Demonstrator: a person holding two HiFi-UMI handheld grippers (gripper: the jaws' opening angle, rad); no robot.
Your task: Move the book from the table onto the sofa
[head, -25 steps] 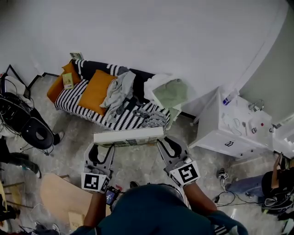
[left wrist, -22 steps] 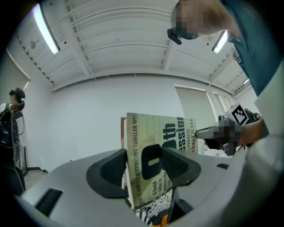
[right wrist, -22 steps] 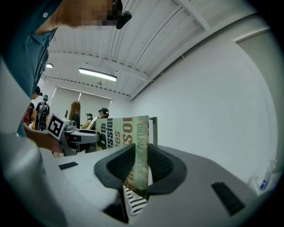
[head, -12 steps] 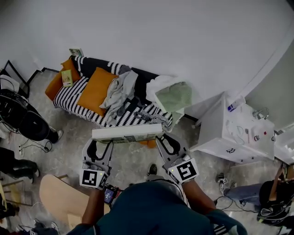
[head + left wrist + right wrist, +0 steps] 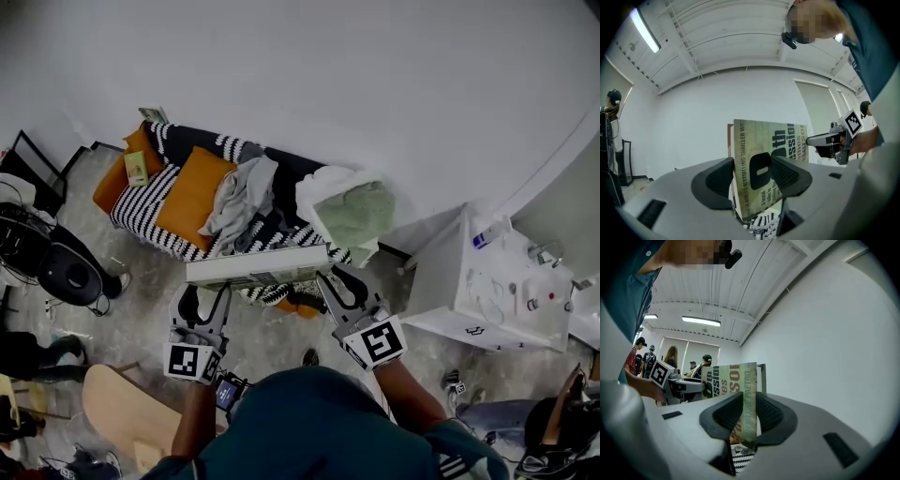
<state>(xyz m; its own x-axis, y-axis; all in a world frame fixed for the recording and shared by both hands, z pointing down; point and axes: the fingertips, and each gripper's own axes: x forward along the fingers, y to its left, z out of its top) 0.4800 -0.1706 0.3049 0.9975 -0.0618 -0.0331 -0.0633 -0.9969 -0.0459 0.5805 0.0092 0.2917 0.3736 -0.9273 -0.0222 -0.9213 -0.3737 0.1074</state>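
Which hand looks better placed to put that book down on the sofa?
Left, probably. Both tools grip the book, but the left tool is nearer the bare striped seat of the sofa; ahead of the right tool lies a heaped green cloth.

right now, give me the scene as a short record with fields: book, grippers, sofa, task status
book: yellowish paperback book with black lettering, in the air, standing on its long edge
left: left gripper shut on the book's left end
right: right gripper shut on its right end
sofa: black-and-white striped sofa just beyond the book; orange cushion and grey clothes on it
status: book not yet set on the sofa
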